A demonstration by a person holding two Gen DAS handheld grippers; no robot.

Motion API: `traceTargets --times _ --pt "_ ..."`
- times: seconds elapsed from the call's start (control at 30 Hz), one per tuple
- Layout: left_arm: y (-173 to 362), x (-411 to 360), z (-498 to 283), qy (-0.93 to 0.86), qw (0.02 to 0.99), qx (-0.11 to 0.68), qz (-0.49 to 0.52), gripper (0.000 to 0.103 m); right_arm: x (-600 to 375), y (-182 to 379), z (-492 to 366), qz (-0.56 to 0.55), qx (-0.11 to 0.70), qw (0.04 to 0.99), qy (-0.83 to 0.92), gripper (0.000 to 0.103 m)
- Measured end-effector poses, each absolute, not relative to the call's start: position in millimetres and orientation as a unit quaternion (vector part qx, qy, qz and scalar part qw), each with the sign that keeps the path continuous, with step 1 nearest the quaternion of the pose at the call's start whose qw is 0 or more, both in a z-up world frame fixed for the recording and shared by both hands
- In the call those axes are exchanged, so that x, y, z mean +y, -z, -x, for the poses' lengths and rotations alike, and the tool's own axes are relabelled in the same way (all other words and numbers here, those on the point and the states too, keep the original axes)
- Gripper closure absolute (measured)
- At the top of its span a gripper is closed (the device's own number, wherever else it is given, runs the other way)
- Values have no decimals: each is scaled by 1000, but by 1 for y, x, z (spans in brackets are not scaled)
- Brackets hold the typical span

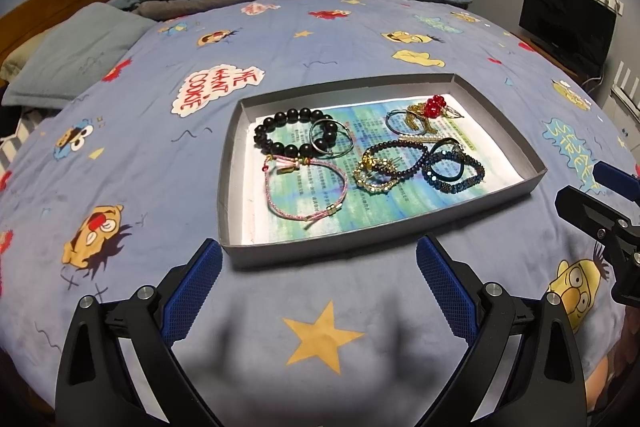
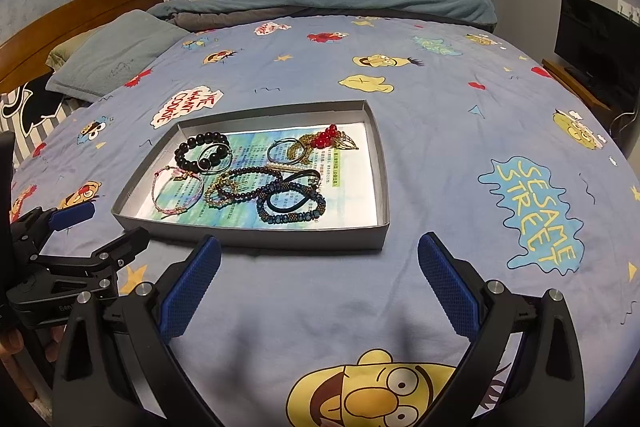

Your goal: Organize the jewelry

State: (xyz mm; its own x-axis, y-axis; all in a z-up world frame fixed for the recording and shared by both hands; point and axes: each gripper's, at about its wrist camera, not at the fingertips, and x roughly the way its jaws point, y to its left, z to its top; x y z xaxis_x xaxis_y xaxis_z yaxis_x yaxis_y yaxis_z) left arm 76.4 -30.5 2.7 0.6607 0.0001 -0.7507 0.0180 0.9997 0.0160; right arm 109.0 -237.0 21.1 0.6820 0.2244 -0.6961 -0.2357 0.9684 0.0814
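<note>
A shallow grey tray [image 1: 496,123] [image 2: 382,167] lies on the bed with jewelry in it. A black bead bracelet [image 1: 280,125] [image 2: 192,147] and a pink cord bracelet [image 1: 280,203] [image 2: 160,199] lie at its left. A gold chain piece [image 1: 370,173] [image 2: 218,193], a dark purple bead strand [image 1: 400,153], a blue bead bracelet [image 1: 460,183] [image 2: 296,213] and a red bead ornament [image 1: 434,105] [image 2: 328,138] lie toward its right. My left gripper [image 1: 320,263] [image 2: 96,227] is open and empty just before the tray's near edge. My right gripper [image 2: 320,259] [image 1: 588,187] is open and empty, before the tray's near right corner.
The bed has a blue cartoon-print cover [image 1: 320,339] [image 2: 460,131]. A grey pillow [image 1: 76,51] and wooden headboard [image 2: 68,23] are at far left. Folded blankets [image 2: 340,3] lie at the far edge. A black monitor [image 1: 564,23] [image 2: 596,47] stands at right.
</note>
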Motion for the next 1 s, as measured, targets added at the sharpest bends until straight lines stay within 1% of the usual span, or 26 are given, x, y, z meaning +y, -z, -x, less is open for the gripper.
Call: traceTargets --times 1.0 --pt "-3 -33 -75 11 912 408 -21 6 -236 -21 -109 12 381 916 -122 6"
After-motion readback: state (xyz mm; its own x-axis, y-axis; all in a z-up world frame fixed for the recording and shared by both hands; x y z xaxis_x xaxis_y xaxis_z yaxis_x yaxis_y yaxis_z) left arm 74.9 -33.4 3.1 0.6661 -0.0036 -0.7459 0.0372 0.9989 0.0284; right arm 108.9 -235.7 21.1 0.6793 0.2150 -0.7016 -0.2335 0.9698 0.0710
